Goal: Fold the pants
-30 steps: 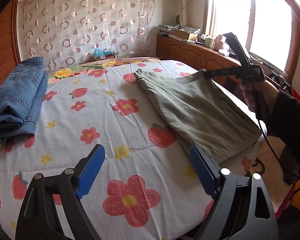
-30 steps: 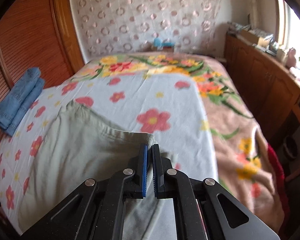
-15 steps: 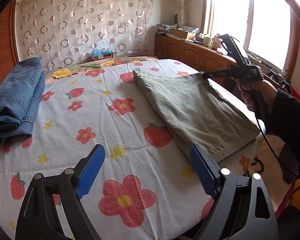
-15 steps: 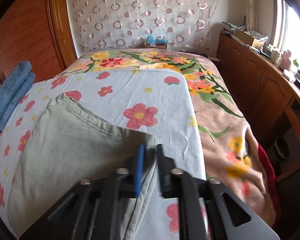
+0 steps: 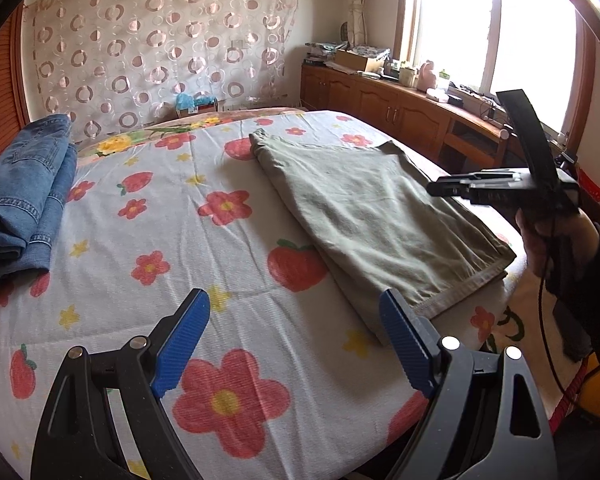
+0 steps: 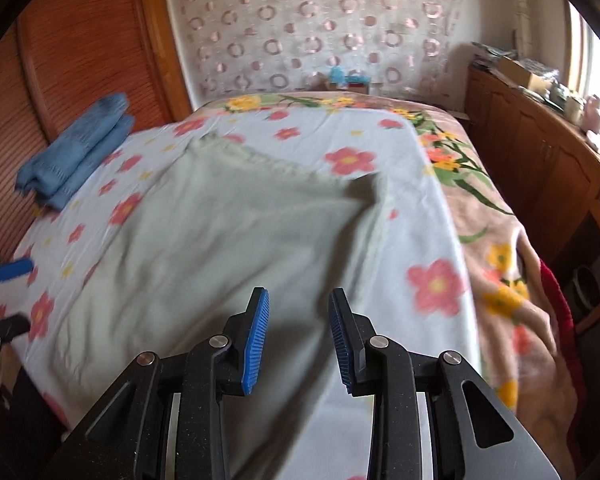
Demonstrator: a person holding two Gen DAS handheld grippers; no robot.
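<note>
Both grippers, left (image 5: 294, 344) and right (image 6: 298, 340), are hovering spread and empty over the olive pants (image 5: 380, 216) (folded flat); next grasp should be pinching all layers at the hem.

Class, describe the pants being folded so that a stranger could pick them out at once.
Start at the bed's flower-and-strawberry sheet. On its window side lie the olive-green pants, folded flat. The only other garment, the blue jeans, sits stacked by the wooden wall.
</note>
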